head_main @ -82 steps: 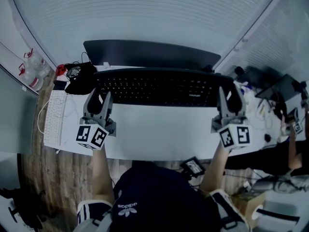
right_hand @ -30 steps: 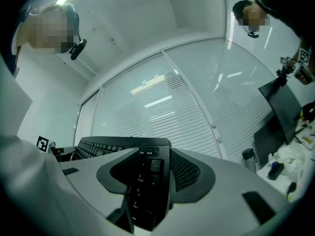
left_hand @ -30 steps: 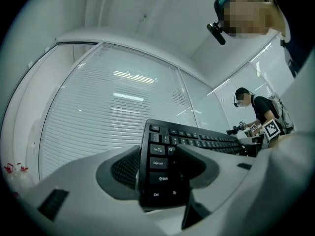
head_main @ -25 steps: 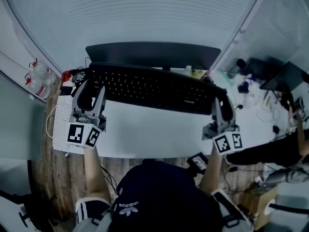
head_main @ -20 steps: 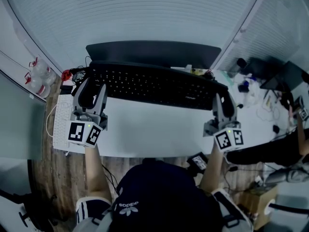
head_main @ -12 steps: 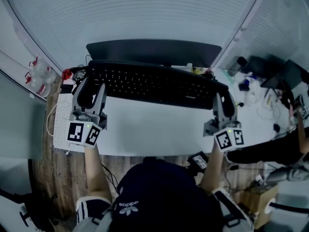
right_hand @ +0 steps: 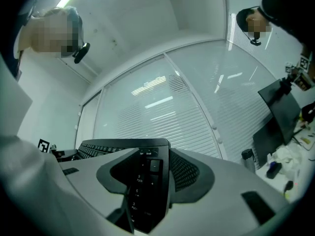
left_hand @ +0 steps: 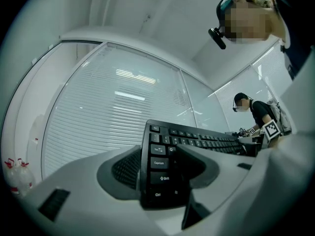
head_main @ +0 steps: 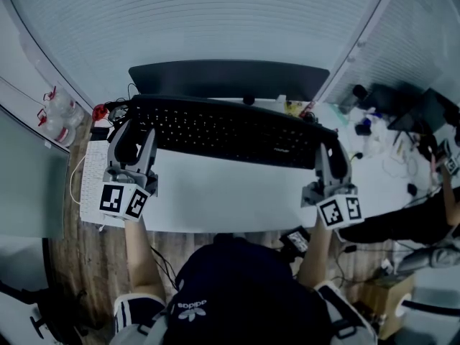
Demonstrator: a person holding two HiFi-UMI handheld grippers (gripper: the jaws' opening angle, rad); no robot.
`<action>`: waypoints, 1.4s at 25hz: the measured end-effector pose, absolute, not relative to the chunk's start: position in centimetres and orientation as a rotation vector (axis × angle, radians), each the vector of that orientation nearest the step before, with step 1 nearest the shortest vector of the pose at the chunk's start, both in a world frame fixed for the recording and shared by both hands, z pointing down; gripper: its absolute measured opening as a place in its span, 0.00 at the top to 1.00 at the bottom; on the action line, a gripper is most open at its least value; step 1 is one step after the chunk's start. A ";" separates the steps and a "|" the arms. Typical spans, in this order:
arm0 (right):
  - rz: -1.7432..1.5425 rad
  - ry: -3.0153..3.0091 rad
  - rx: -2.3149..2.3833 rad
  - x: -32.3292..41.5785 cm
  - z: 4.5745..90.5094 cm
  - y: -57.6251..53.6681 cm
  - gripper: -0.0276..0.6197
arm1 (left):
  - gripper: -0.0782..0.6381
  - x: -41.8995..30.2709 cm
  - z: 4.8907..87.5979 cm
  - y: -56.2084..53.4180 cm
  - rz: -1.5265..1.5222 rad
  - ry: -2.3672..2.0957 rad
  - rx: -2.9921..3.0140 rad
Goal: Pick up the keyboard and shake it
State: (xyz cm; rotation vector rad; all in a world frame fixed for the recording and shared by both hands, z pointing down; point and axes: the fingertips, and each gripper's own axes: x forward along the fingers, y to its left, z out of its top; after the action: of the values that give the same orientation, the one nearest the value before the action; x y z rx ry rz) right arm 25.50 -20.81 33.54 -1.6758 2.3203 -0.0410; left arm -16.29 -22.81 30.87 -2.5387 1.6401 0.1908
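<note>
Black and full-length, the keyboard spans the gap between a person's two hand-held grippers, apparently lifted clear of the white desk and just in front of a dark monitor. The left tongs are clamped on its left end, one pad on the key face beside the Caps Lock and Shift keys and the other on the underside. The right tongs grip the opposite end in the same way, across the number pad. From the head view the board sits slightly askew, its left end nearer the monitor. Both gripper views look up along the board, past the window blinds to the ceiling. With the pick-up seemingly done, the step in hand looks to be the shake itself. Doing it well probably means moving both ends together in short, even strokes, so the long board is neither twisted nor levered out of either grip. Each hold takes in only a narrow strip at an end and presses partly on springy keys. A hard snap could therefore let one side slip, so firm, steady pressure seems wise. Strokes are best kept off the monitor and the desk edge.
</note>
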 end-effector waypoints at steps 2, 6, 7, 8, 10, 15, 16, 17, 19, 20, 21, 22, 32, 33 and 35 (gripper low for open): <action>-0.047 2.321 -1.683 25.5 33.7 -21.4 0.67 | 0.58 -16.2 30.8 -23.2 0.194 1.645 -2.536; -0.041 2.319 -1.680 25.7 33.7 -20.8 0.67 | 0.58 -16.2 31.0 -22.9 0.196 1.625 -2.552; -0.043 2.314 -1.679 25.7 33.7 -21.0 0.67 | 0.58 -16.2 31.2 -23.1 0.194 1.627 -2.555; -0.044 2.307 -1.683 25.7 33.8 -21.3 0.67 | 0.58 -16.2 31.3 -23.3 0.196 1.632 -2.554; -0.041 2.301 -1.689 25.7 33.7 -21.4 0.67 | 0.58 -16.2 31.3 -23.3 0.207 1.640 -2.555; -0.051 2.320 -1.660 25.9 34.2 -21.2 0.67 | 0.58 -16.3 31.2 -23.4 0.203 1.627 -2.558; -0.048 2.322 -1.670 25.7 34.1 -21.5 0.67 | 0.58 -16.2 31.2 -23.6 0.203 1.632 -2.555; -0.047 2.323 -1.680 25.7 34.0 -21.6 0.67 | 0.58 -16.2 31.2 -23.6 0.208 1.637 -2.553; -0.060 2.322 -1.680 25.8 34.4 -21.0 0.67 | 0.58 -16.2 31.1 -23.2 0.214 1.638 -2.553; -0.077 2.319 -1.670 25.9 34.8 -20.7 0.67 | 0.58 -16.3 31.2 -23.0 0.209 1.635 -2.555; -0.099 2.311 -1.659 26.0 35.3 -20.7 0.67 | 0.58 -16.3 31.3 -23.1 0.201 1.633 -2.556; -0.124 2.297 -1.654 26.1 35.8 -21.1 0.67 | 0.58 -16.3 31.4 -23.4 0.192 1.634 -2.557; -0.081 2.303 -1.684 25.8 34.9 -22.1 0.67 | 0.58 -16.4 32.0 -24.0 0.212 1.648 -2.574; -0.077 2.312 -1.692 25.7 34.8 -21.9 0.67 | 0.58 -16.4 32.1 -23.8 0.216 1.652 -2.576; -0.086 2.324 -1.683 25.8 35.0 -21.3 0.67 | 0.58 -16.4 32.1 -23.5 0.215 1.642 -2.584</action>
State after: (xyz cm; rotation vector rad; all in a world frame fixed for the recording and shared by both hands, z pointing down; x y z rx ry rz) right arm 25.81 -21.25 34.97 -1.6832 2.3240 -0.0860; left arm -16.45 -23.47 32.10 -2.5837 1.6417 0.2150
